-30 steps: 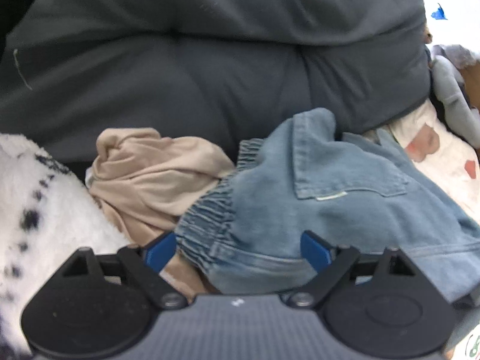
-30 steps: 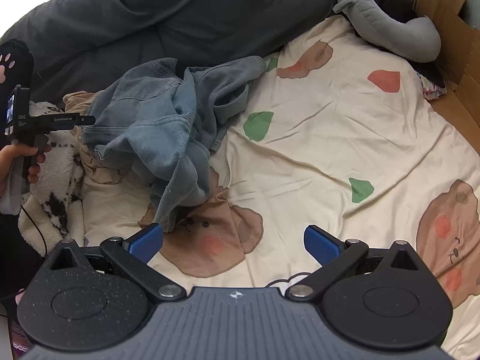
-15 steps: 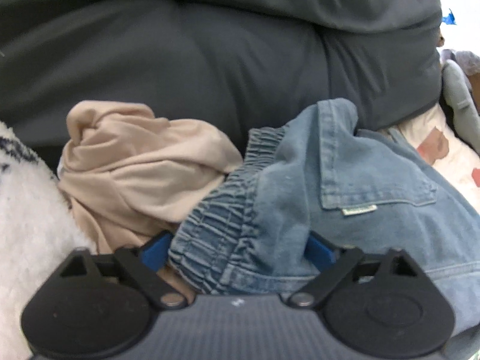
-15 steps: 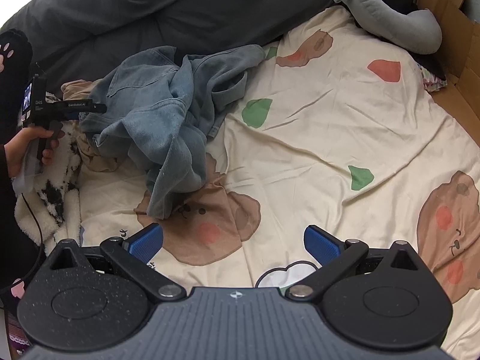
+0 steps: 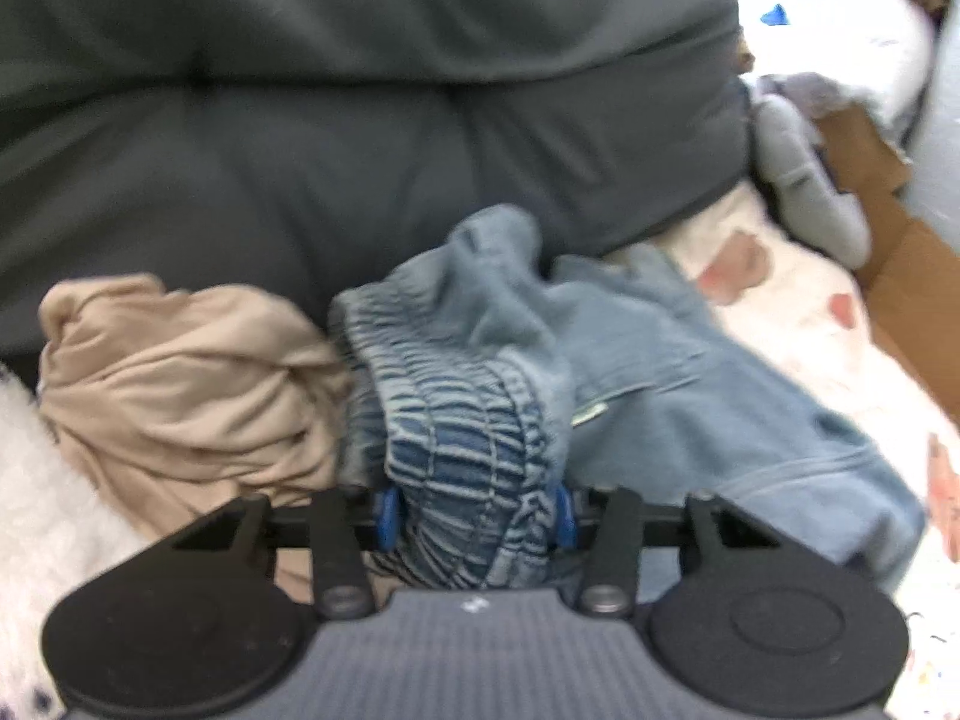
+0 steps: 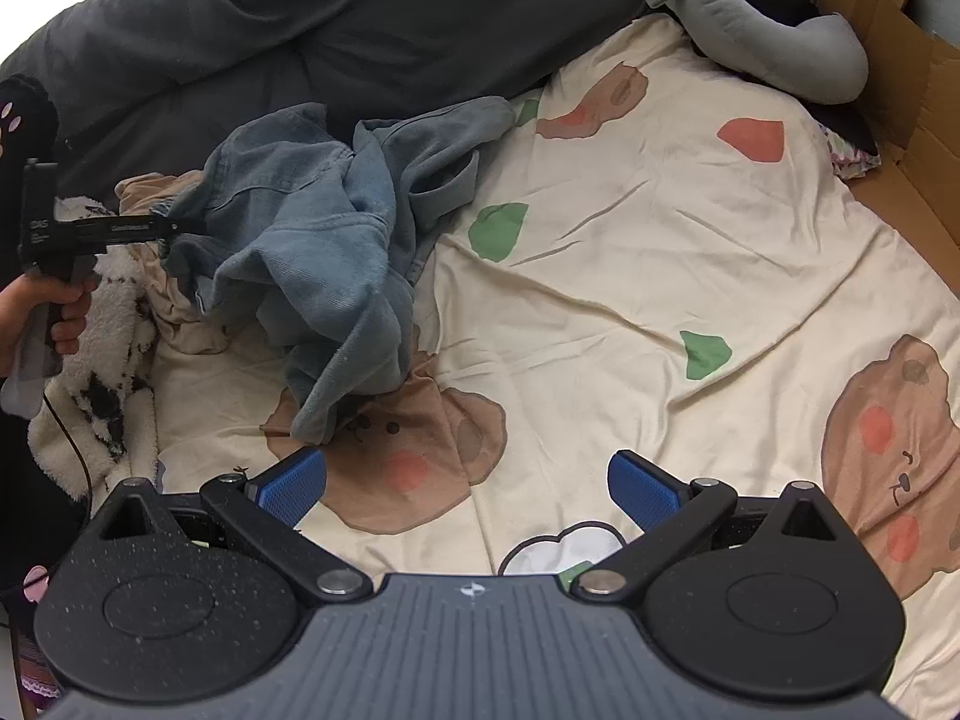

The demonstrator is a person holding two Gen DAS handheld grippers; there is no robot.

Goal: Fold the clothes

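Observation:
A crumpled pair of light blue denim trousers lies on the bed, over the sheet's left side. My left gripper has the gathered elastic waistband bunched between its blue pads, and its jaws are closing on it. In the right wrist view the left gripper reaches into the denim from the left, held by a hand. My right gripper hovers open over the sheet with nothing between its fingers.
A beige garment and a white fluffy black-spotted one lie left of the denim. A dark grey duvet is heaped behind. The cream cartoon-print sheet stretches right, to a grey plush cushion and cardboard box.
My left gripper pushed onto the denim waistband and its jaws came together around it, bunching the elastic. The right gripper stayed where it was, open.

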